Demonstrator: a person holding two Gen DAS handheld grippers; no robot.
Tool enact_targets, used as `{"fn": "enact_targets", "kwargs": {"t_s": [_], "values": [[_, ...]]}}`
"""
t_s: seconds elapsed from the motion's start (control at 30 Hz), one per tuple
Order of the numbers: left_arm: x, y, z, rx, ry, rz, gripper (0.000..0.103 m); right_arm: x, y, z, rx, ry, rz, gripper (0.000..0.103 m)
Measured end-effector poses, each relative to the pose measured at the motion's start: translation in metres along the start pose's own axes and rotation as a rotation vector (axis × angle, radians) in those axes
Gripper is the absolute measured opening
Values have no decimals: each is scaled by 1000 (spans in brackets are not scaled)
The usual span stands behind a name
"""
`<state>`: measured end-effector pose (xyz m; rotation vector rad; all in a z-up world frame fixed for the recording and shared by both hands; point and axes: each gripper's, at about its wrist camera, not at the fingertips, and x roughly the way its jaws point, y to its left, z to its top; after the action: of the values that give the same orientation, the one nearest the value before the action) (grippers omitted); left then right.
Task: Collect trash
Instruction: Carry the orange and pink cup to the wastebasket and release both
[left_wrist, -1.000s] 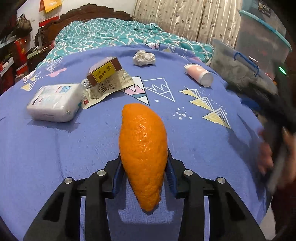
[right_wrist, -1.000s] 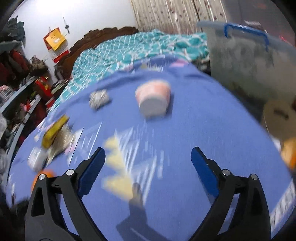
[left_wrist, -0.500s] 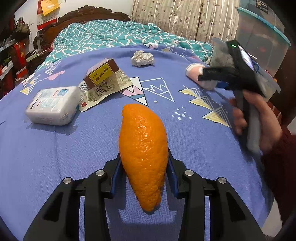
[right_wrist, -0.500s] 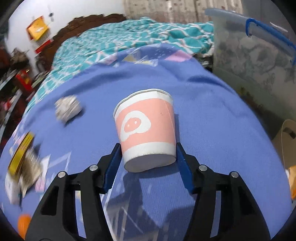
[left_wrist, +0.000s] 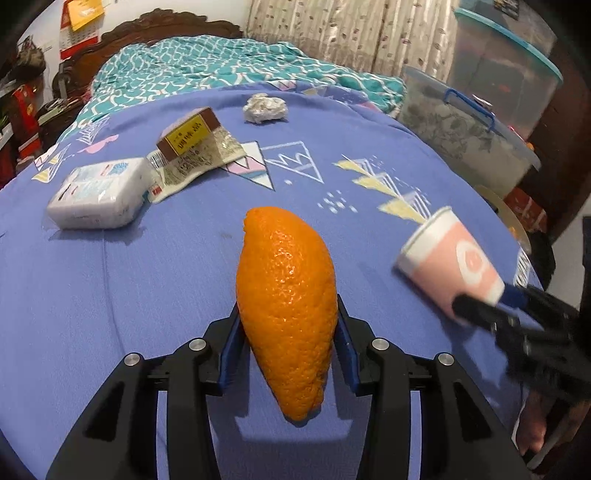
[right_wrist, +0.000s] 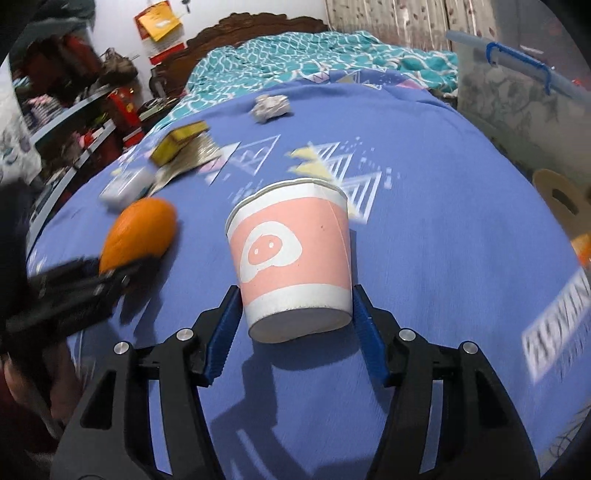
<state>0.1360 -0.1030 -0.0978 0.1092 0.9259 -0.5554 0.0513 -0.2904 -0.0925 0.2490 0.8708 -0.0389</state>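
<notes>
Over a blue bedspread (left_wrist: 110, 295) printed with pale triangles, the left gripper (left_wrist: 287, 339) holds a long piece of orange peel (left_wrist: 286, 302), pebbled and glossy, tapering to a point at each end; it stands lengthwise between the blue ribbed pads, which press on its flanks while the jaws are easing apart. To the right, the right gripper (right_wrist: 297, 319) clasps a paper cup (right_wrist: 291, 258), smooth, pink with white bands and a white pig-like mark, its flat base toward the camera and its rim pointing away; the pads touch its lower wall on both sides, and these jaws too are opening slightly. Farther up the bedspread lie a crumpled ball of greyish paper (left_wrist: 265, 108), a brown and yellow cardboard box (left_wrist: 188, 134) tilted on a creased clear wrapper (left_wrist: 195, 162), and a soft white plastic pack (left_wrist: 98, 192) just beside that wrapper. At the right edge stands a lidded translucent storage bin (left_wrist: 469, 136) with a blue handle.
</notes>
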Motion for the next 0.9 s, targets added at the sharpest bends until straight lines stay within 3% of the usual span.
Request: {"fn": "enact_targets", "kwargs": {"t_s": [0.1,0.17,0.23,0.37,0.53,0.63,0.7,0.73,0.77,0.83,0.9], "values": [[-9,-7,-13,21,0,1,51,-12,11,-23,-18,-13,-10,65],[-13,-9,-19,23,6,-1,67,-10,18,-33,-49,-2,-13,76],[-18,-9,-21,14,2,17,75,-12,22,-35,-69,-21,-48,83],[-35,-3,-17,-28,-38,27,83,-22,20,-29,-62,-84,-44,92],[-43,-10,-9,-19,-70,30,85,-24,13,-22,-46,-109,-47,94],[-34,-22,-10,19,-50,58,82,-20,11,-17,-39,-100,-39,95],[-28,-24,-12,32,-32,61,67,-17,9,-15,-36,-97,-35,94],[-24,-25,-13,38,-13,55,53,-15,9,-15,-39,-95,-32,80],[-22,-25,-13,40,-15,50,52,-12,10,-14,-51,-80,-23,63],[-21,-27,-13,57,-14,33,41,-12,11,-14,-56,-78,-13,59],[-16,-32,-12,57,18,2,38,-15,8,-14,-37,-85,24,57]]}}
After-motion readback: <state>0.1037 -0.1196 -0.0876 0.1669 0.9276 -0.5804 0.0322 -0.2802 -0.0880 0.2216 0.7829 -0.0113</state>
